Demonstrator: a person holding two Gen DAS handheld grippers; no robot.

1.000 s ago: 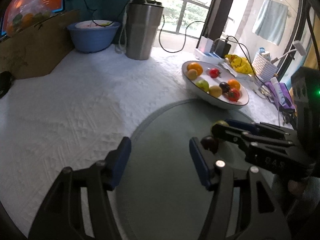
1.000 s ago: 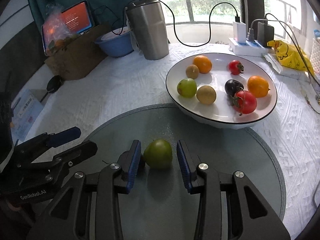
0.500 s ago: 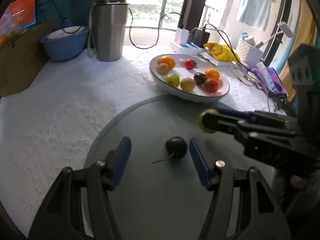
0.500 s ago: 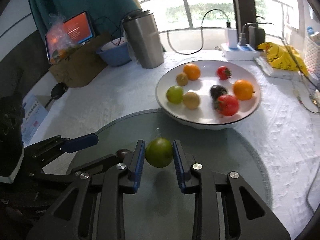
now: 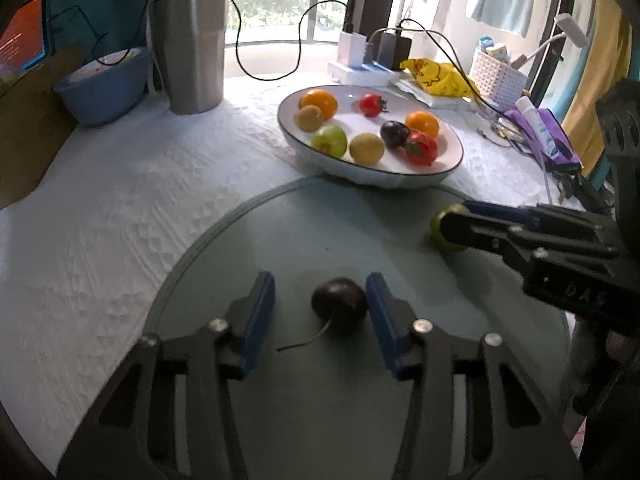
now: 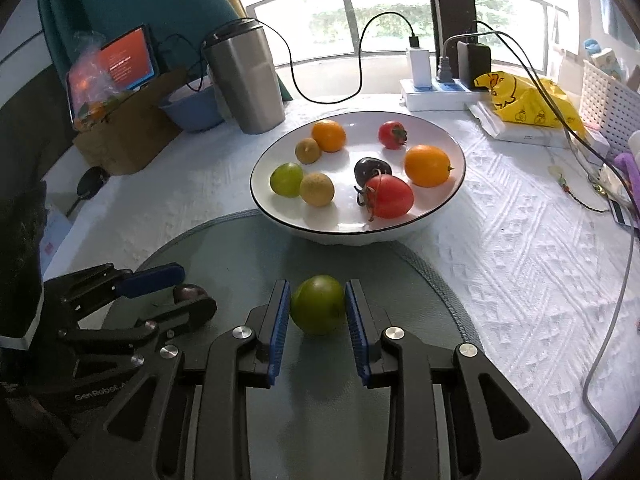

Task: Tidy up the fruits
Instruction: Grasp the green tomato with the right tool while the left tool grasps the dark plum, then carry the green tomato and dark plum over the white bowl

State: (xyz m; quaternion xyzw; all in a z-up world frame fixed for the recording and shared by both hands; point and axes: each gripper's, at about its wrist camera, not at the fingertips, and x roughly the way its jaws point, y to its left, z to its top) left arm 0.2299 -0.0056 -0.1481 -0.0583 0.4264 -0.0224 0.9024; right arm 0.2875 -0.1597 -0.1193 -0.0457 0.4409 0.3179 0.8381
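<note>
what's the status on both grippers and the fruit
Right gripper shut on green fruit. Left gripper closing around dark cherry, not yet gripped. Path to white bowl clear.

Bright window (image 6: pixel 384 20) backlight, fisheye-warped edges, slight blur.

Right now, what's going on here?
A person is sorting fruit with two handheld grippers. The right gripper is shut on a round green fruit over the grey round mat. The left gripper is closing around a dark stemmed cherry lying on the mat. The white fruit-filled bowl sits just beyond.
</note>
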